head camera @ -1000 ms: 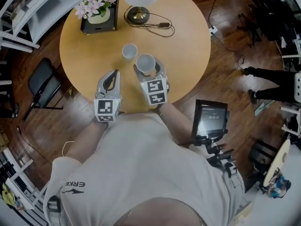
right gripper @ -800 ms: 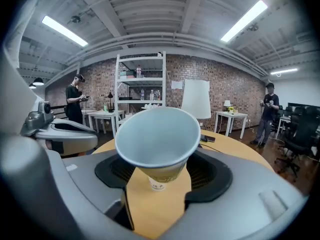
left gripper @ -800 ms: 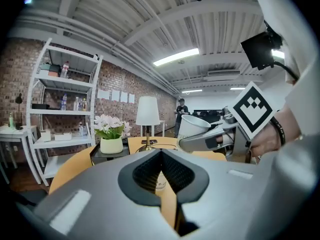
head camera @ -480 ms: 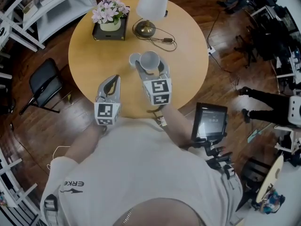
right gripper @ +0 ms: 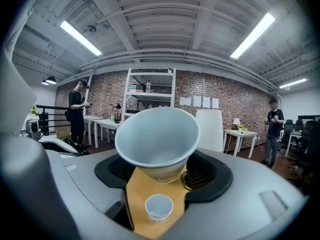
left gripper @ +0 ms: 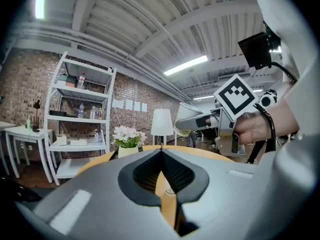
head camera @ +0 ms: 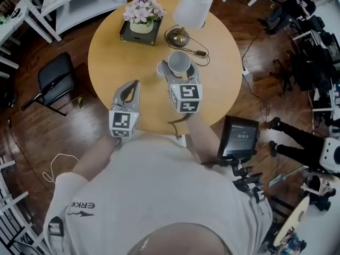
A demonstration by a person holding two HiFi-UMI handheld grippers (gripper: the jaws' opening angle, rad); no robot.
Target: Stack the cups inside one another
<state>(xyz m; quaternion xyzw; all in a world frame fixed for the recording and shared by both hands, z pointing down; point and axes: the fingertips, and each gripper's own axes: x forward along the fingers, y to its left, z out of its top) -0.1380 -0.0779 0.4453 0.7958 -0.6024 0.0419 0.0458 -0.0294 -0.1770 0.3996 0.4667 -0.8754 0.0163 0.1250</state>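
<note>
Cup is gripped mouth-up in the right gripper, above and just right of the 2nd cup. The left gripper is shut, empty, farther from it.

In the head view the lower cup is largely covered by the held cup; only a sliver of its rim is seen at that cup's left. The held cup's wall is hidden between the jaws of the right hand-held gripper. The shelf is cut off by the upper left edge. In the right gripper view the lamp shade is partly hidden behind the held cup, and the lower cup's print is too small to be read. In the left gripper view the counter is mostly masked by the left hand-held gripper.
</note>
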